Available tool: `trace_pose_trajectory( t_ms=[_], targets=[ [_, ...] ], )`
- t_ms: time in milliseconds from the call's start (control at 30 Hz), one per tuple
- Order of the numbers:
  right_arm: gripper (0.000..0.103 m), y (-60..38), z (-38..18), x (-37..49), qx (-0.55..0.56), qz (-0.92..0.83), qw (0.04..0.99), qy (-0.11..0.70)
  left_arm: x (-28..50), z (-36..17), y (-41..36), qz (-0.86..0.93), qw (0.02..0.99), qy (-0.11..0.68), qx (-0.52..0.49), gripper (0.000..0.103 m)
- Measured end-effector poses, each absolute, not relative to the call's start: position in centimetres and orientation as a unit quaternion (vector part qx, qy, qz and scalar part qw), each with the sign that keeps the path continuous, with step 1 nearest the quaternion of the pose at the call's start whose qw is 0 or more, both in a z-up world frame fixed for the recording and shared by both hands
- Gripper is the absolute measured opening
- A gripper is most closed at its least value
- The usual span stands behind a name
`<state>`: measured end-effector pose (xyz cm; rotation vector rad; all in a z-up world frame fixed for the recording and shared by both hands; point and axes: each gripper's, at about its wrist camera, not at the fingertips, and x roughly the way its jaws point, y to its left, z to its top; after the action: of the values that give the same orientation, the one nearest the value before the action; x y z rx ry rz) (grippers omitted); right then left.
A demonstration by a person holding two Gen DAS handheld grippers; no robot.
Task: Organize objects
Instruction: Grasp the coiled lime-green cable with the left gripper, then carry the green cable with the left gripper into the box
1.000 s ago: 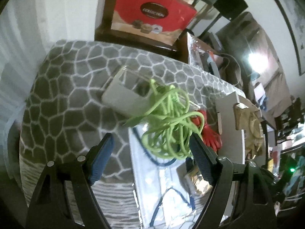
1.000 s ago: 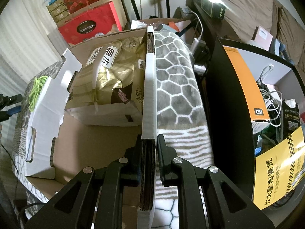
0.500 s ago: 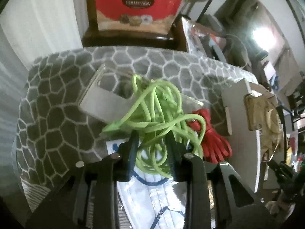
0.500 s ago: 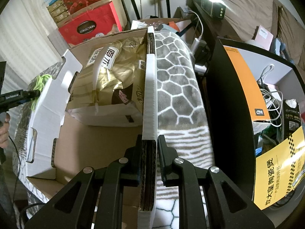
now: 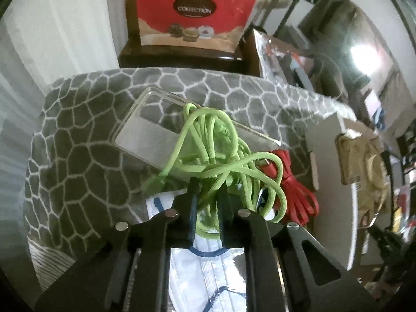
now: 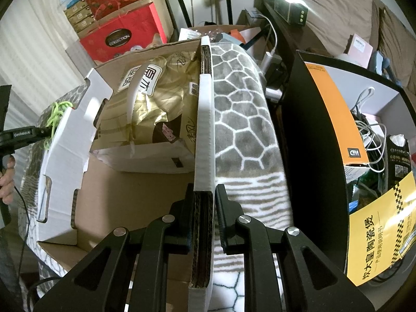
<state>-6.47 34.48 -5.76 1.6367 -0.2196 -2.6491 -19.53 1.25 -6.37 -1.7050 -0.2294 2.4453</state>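
Red "COLLECTION" gift bag [image 5: 192, 13]

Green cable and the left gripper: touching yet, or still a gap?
Touching. The left wrist view shows the left gripper, whose jaws have just been closing, pinched on strands of the green cable with no gap at the pads.

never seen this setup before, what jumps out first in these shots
The tangle of bright green cable on the grey patterned blanket stands out most, with the left gripper having just closed its jaws on some strands, a red cable just to its right. In the right wrist view, the right gripper clamps the white-edged wall of a cardboard box, with a gold bag lying inside.
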Motion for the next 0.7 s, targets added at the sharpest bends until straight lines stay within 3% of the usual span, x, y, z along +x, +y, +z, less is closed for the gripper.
trace_pose_trajectory(
  t_ms=[200, 300, 500, 700],
  targets=[
    [0.015, 34.5, -5.6, -6.3, 0.523, -0.849, 0.013, -0.078, -17.7, -2.8, -0.8, 0.83, 0.107, -0.13, -0.533, 0.008],
    [0.015, 34.5, -5.6, -6.3, 0.523, -0.849, 0.012, -0.077, -16.7, -0.5, -1.1, 0.836, 0.13, -0.143, -0.514, 0.004],
    [0.015, 34.4, -5.4, -6.2, 0.523, -0.849, 0.011, -0.077, -15.1, 4.1, -0.2, 0.849, 0.18, -0.146, -0.474, 0.004],
    [0.015, 34.3, -5.3, -6.3, 0.523, -0.849, 0.011, -0.077, -15.0, 3.7, 0.7, 0.846, 0.18, -0.125, -0.486, 0.004]
  ],
)
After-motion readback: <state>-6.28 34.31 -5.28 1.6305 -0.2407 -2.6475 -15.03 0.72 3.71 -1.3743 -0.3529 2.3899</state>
